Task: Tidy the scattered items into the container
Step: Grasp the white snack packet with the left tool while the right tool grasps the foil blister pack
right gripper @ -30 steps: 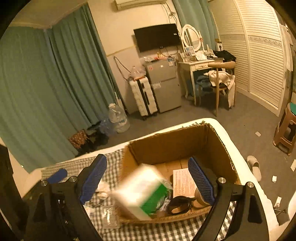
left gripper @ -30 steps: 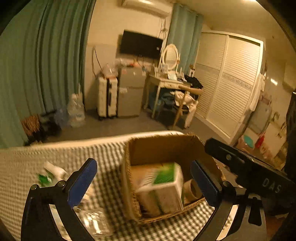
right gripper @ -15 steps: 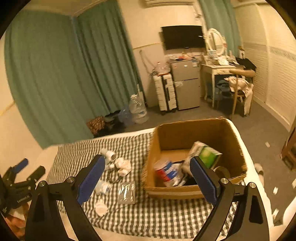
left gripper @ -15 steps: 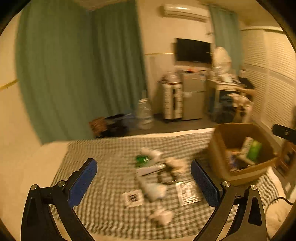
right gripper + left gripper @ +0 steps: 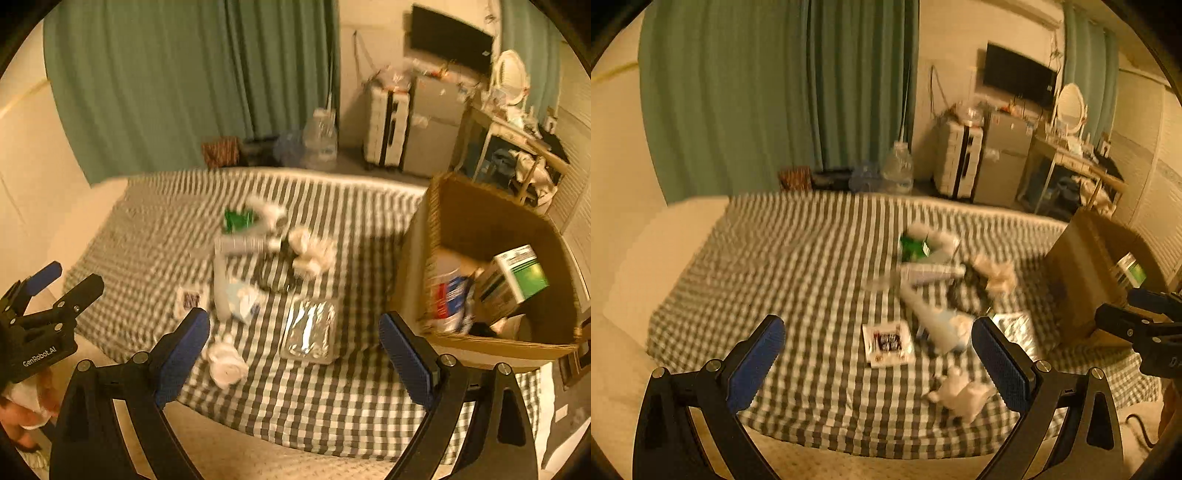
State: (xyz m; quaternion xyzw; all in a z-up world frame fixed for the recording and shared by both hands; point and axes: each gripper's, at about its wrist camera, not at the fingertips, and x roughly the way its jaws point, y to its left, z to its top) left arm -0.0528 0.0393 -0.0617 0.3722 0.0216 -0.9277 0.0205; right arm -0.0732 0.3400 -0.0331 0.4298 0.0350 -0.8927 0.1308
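Note:
A cardboard box [image 5: 476, 218] stands on the right of the checked blanket [image 5: 354, 387] and holds a green-and-white carton [image 5: 521, 273] and a blue-and-red pack [image 5: 448, 299]. Scattered items lie mid-blanket: a foil pouch [image 5: 310, 328], a crumpled white tissue [image 5: 225, 363], a white tube [image 5: 243, 245], a green packet [image 5: 236, 219], a small printed sachet [image 5: 888, 341]. My left gripper [image 5: 879, 362] is open and empty, above the blanket's near edge. My right gripper [image 5: 295, 356] is open and empty, over the foil pouch. The box also shows in the left wrist view [image 5: 1086, 266].
Green curtains [image 5: 768, 99] hang behind the bed. On the floor beyond stand a water jug [image 5: 897, 168], a white suitcase [image 5: 958, 158], a small fridge [image 5: 1004, 158] and a dressing table [image 5: 1071, 158]. The mattress edge [image 5: 639, 266] lies to the left.
Both grippers have pulled back and swung left from the box to face the scattered items. The green-and-white carton, in mid-air a second ago, now rests in the box.

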